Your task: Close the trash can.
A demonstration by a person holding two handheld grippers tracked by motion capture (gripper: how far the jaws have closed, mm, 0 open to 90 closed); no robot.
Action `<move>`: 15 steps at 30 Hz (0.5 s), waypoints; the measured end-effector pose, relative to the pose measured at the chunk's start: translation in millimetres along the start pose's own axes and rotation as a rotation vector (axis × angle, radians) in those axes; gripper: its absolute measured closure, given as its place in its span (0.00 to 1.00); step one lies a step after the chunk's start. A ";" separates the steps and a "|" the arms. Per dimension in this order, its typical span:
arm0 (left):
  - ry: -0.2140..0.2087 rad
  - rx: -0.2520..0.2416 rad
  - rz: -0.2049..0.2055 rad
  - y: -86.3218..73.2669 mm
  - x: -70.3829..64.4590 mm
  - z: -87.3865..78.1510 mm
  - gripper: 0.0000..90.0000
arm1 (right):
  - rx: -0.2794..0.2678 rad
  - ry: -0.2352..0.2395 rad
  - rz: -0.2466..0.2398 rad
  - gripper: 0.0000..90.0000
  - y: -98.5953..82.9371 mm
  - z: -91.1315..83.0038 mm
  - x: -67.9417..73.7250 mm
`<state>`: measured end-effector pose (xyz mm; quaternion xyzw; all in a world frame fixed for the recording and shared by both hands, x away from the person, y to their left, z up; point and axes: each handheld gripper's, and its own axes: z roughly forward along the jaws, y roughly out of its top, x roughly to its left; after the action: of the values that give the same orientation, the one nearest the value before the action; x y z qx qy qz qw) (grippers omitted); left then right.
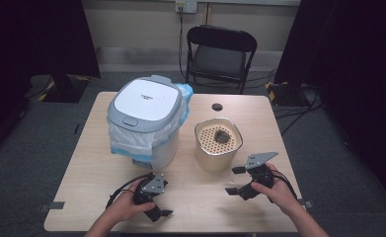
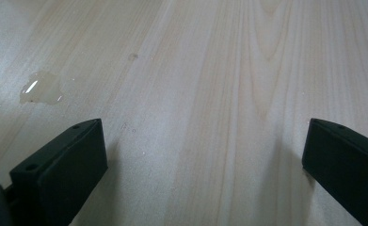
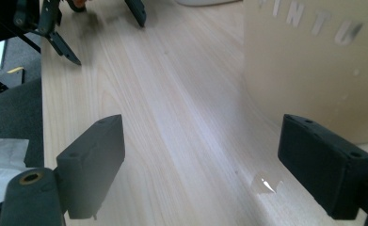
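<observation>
A beige canister point(image 1: 218, 148) with a perforated strainer insert holding a dark clump stands right of centre on the wooden table point(image 1: 200, 207). Left of it is a white bin point(image 1: 146, 123) with a shut grey-white lid and a plastic liner. My left gripper point(image 1: 165, 196) rests near the front edge, pointing right, open and empty point(image 2: 205, 146). My right gripper point(image 1: 234, 180) is in front of the canister, pointing left, open with nothing between its jaws point(image 3: 203, 155). In the right gripper view the canister wall point(image 3: 313, 66) is close on the right and the left gripper point(image 3: 101, 28) lies farther off.
Small puddles of water lie on the table point(image 2: 40, 89) point(image 3: 266, 183). A black folding chair point(image 1: 220, 54) stands behind the table. A small dark round spot point(image 1: 216, 106) sits near the table's back edge. Bare wood stretches between the two grippers.
</observation>
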<state>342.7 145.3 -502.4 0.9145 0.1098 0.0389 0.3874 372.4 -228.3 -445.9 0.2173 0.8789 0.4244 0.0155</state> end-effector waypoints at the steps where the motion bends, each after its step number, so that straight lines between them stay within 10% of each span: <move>1: 0.000 0.005 0.001 0.0 0.1 -0.3 0.00 | 0.001 -0.001 0.000 0.17 -1.6 0.8 0.1; 15: 0.000 0.000 0.000 0.0 0.0 0.0 0.00 | 0.021 -0.022 -0.003 0.17 -18.5 13.0 -3.6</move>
<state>342.7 145.3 -502.4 0.9146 0.1099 0.0389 0.3872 371.6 -230.2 -468.7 0.2209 0.8833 0.4128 0.0234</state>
